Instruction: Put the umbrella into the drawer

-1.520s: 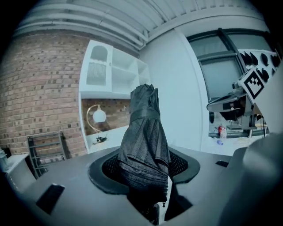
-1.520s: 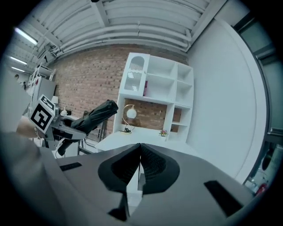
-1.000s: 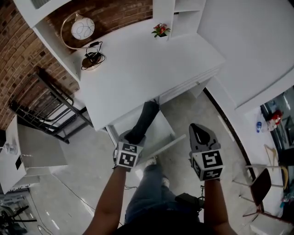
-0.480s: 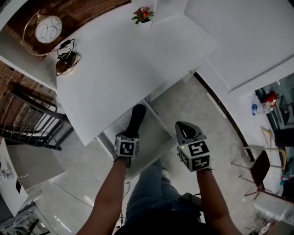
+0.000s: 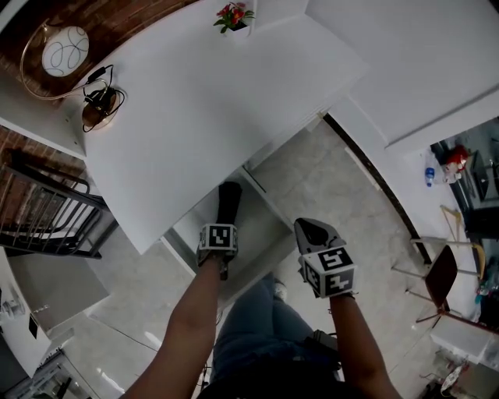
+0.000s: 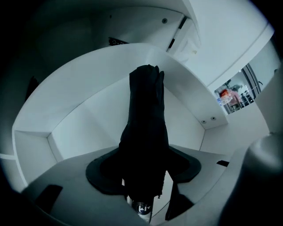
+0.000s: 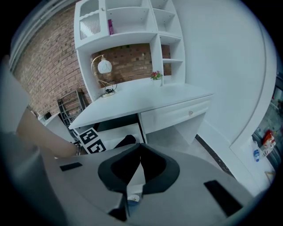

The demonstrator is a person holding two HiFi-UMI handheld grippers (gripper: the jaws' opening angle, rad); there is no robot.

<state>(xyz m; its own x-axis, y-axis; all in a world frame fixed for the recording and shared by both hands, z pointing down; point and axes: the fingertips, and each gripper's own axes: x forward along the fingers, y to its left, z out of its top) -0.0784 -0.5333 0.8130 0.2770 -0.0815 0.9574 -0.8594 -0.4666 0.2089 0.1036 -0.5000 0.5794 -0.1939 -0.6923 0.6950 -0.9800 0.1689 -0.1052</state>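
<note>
A folded black umbrella (image 5: pixel 228 204) stands nose-down in the open white drawer (image 5: pixel 263 231) beneath the desk. My left gripper (image 5: pixel 221 226) points steeply down over the drawer and grips the umbrella's handle end; its jaws are opening with the umbrella between them. In the left gripper view the umbrella (image 6: pixel 146 128) runs from my left gripper (image 6: pixel 143 178) towards the drawer's far wall (image 6: pixel 88 126). My right gripper (image 5: pixel 312 228) hangs to the right of the drawer, shut and holding nothing. The right gripper view shows my right gripper (image 7: pixel 140 146) with its tips together and the umbrella's end (image 7: pixel 126 140) beyond.
The white desk (image 5: pixel 203 101) carries a round lamp (image 5: pixel 64 51) and a small flower pot (image 5: pixel 234 15). A closed drawer (image 7: pixel 177 114) sits to the right of the open one. A black rack (image 5: pixel 47 226) stands left, a chair (image 5: pixel 440 280) right. The person's leg (image 5: pixel 257 327) is below.
Both grippers have come down towards the drawer. The left one has tipped steeper and lowered the umbrella deeper into the drawer; the right one has sunk beside it.
</note>
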